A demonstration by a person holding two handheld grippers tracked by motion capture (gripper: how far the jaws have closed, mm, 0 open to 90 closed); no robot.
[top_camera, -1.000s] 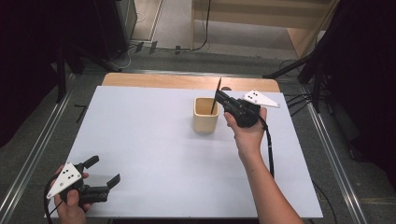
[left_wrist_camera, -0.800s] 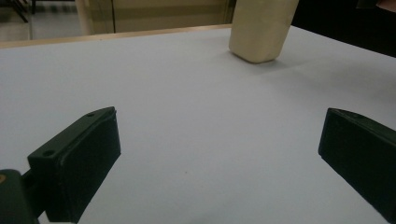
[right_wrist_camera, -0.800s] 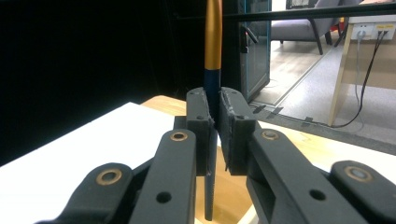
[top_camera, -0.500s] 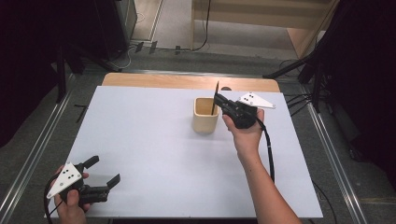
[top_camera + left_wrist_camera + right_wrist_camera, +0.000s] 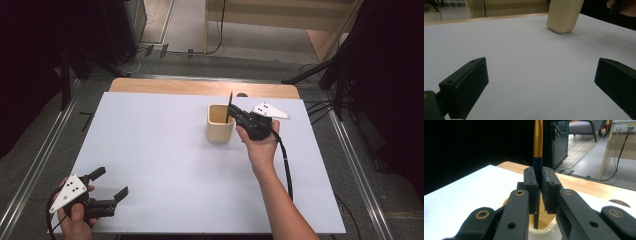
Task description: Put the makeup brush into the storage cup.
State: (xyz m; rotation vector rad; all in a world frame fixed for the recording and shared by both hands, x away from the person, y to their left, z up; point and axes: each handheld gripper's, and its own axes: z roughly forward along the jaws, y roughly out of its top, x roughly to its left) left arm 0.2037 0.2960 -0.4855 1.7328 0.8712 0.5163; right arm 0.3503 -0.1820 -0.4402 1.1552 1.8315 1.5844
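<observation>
Right gripper (image 5: 231, 111) clenched on the pen (image 5: 230, 102) upright over the cup (image 5: 220, 123), centre frame; tilting risks catching the rim; left gripper (image 5: 111, 185) spread, idle.

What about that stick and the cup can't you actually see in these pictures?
- Stick: its top is cut off by the right gripper view's upper edge; its lower end is hidden inside the cup.
- Cup's bottom inside: hidden by its walls in the high view.
- Stick's kind: too thin in the high view.
</observation>
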